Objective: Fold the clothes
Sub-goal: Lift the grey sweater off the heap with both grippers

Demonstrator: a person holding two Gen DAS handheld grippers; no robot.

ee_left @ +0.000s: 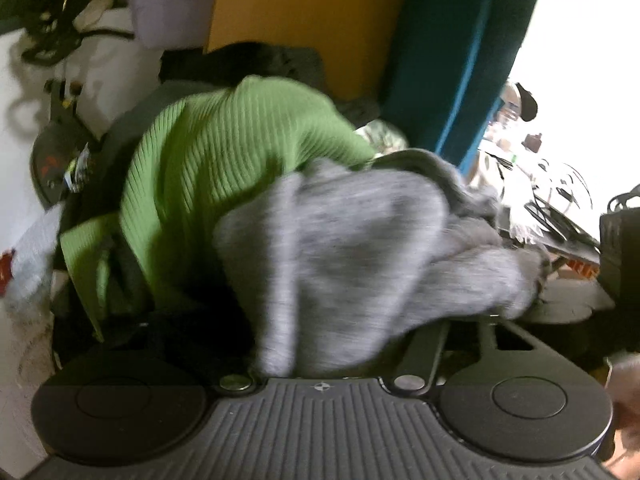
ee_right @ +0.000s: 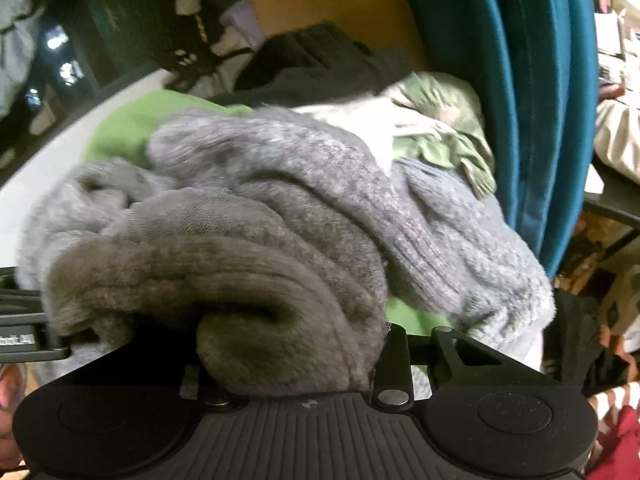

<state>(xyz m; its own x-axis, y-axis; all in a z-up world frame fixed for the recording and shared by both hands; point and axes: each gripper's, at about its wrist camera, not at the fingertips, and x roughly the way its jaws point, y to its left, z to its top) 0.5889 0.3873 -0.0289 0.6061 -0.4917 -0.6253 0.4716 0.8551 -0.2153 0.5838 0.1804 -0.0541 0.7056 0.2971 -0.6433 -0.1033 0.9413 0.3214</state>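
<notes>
Grey knit sweater point(ee_right: 256, 216) bunched over both claws.
The fuzzy sweater is draped, crumpled, against a ribbed green garment point(ee_left: 224, 152); left claw point(ee_left: 332, 344) and right claw point(ee_right: 288, 352) are covered, their grip undeterminable.

The grey sweater point(ee_right: 280, 208) is fuzzy knit wool, the green garment point(ee_left: 224, 152) ribbed knit cloth; the left gripper point(ee_left: 320, 344) is matt black ribbed plastic.
</notes>
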